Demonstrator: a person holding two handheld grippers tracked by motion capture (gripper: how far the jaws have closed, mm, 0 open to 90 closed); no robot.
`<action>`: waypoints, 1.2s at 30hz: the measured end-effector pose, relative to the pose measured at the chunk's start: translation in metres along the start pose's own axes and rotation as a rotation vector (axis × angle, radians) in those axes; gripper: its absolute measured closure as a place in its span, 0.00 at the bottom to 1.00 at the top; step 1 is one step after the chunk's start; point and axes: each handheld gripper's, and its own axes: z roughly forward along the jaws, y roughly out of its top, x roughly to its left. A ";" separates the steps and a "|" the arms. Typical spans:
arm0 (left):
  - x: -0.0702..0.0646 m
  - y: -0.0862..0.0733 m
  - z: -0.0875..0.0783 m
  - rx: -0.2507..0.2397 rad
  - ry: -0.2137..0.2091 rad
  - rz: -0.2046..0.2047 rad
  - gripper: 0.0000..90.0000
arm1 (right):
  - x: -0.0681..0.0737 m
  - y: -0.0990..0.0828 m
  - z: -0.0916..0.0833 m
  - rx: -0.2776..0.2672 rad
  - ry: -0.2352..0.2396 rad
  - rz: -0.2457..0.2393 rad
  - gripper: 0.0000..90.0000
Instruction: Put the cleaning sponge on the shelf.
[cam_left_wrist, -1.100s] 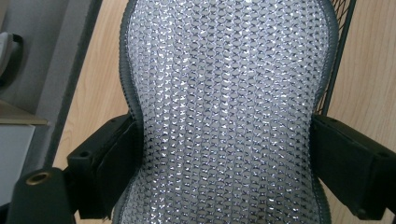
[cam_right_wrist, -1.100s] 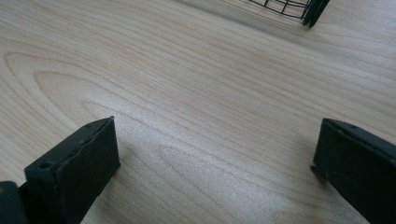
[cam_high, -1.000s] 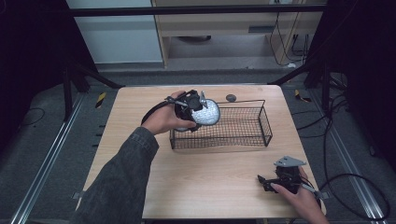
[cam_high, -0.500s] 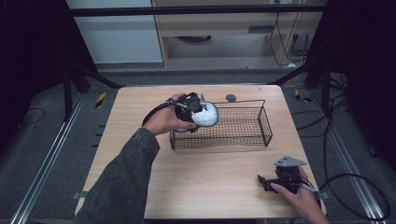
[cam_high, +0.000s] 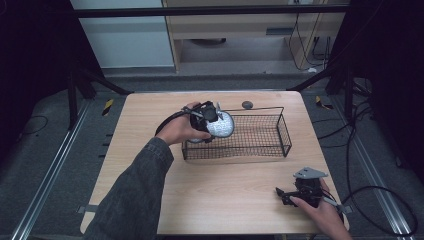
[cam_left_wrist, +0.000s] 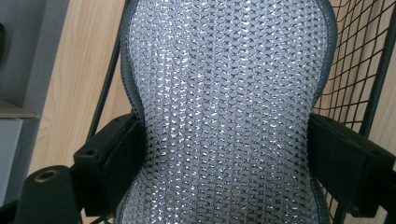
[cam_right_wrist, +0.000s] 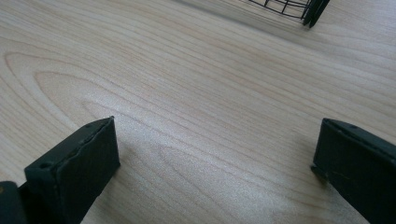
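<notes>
- A pale wooden worktop (cam_high: 215, 190) stands on a grey floor, with dark frame posts at the sides and a light cabinet behind.
- Nearest, at the worktop's front right corner, the right gripper (cam_high: 283, 193) rests low over bare wood, its jaws set wide apart with nothing between them; the right gripper view shows only wood grain between the two black pads.
- Farther back, about mid-worktop, stands a black wire basket (cam_high: 280, 131), long and open-topped. Its right part holds nothing that can be made out.
- At the basket's left end, the left gripper (cam_high: 214, 121) is clamped on a silvery mesh-covered object (cam_left_wrist: 229, 107) with a dark rim; the jaws have just been closing, and the pads press its narrow waist from both sides.
- The object sits at the basket's left wall, by its top rim; whether it touches the basket floor cannot be told.
- Beyond the basket, near the far edge, lies a small dark round thing (cam_high: 247, 104).
</notes>
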 end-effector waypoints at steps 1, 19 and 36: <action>0.001 -0.001 0.002 0.003 0.001 -0.010 0.14 | 0.000 0.000 0.000 0.001 0.000 -0.001 0.00; 0.004 -0.006 0.004 -0.021 -0.013 -0.076 0.06 | 0.000 0.000 0.000 -0.002 -0.001 -0.003 0.00; -0.004 -0.005 -0.010 -0.065 -0.003 -0.079 0.09 | 0.000 0.000 0.000 0.000 -0.001 0.000 0.00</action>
